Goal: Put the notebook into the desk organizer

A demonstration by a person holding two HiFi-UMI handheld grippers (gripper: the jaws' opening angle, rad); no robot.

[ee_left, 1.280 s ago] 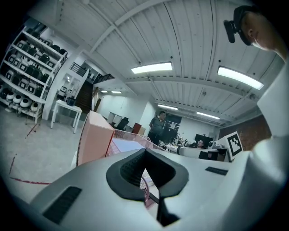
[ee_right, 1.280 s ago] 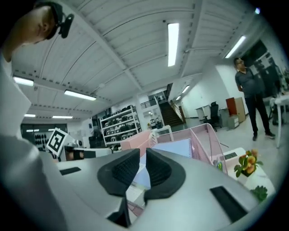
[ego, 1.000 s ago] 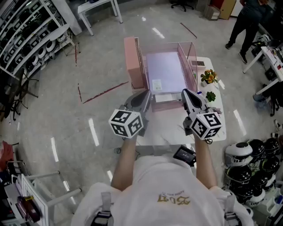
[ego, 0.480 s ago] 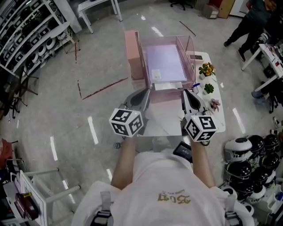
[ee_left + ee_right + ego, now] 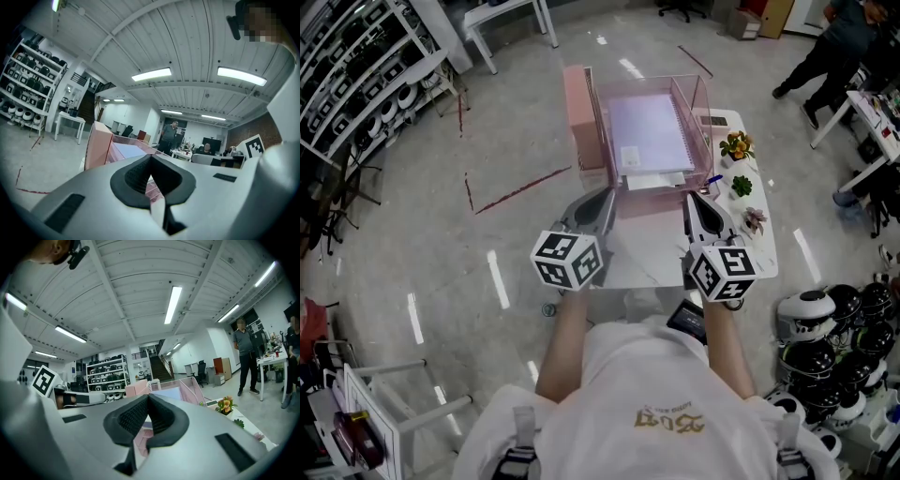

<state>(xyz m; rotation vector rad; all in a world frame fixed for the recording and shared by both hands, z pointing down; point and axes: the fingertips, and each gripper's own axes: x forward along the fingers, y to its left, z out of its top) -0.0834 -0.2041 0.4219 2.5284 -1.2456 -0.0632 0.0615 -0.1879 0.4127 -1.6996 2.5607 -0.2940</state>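
Both hand-held grippers have slid back a touch from the desk organizer toward the person, and now they sit side by side over the near part of the white worktop (image 5: 649, 270). Left hand-held gripper (image 5: 606, 196): jaws pressed together at the tips, nothing between them. Right hand-held gripper (image 5: 692, 199): same story, pads closed on each other, empty. Up ahead, the lavender spiral notebook (image 5: 649, 131) lies flat inside the clear pink desk organizer (image 5: 701, 101), spiral edge along the right wall, a small white label near its front edge. A pink box (image 5: 579, 117) stands upright right against the organizer's left side. Along the worktop's right edge, three little potted plants in a row: the orange-flowered one (image 5: 736, 146) farthest, a green one (image 5: 742, 186) in the middle, a pinkish one (image 5: 756, 221) nearest. A person (image 5: 836, 47) stands on the floor at top right.
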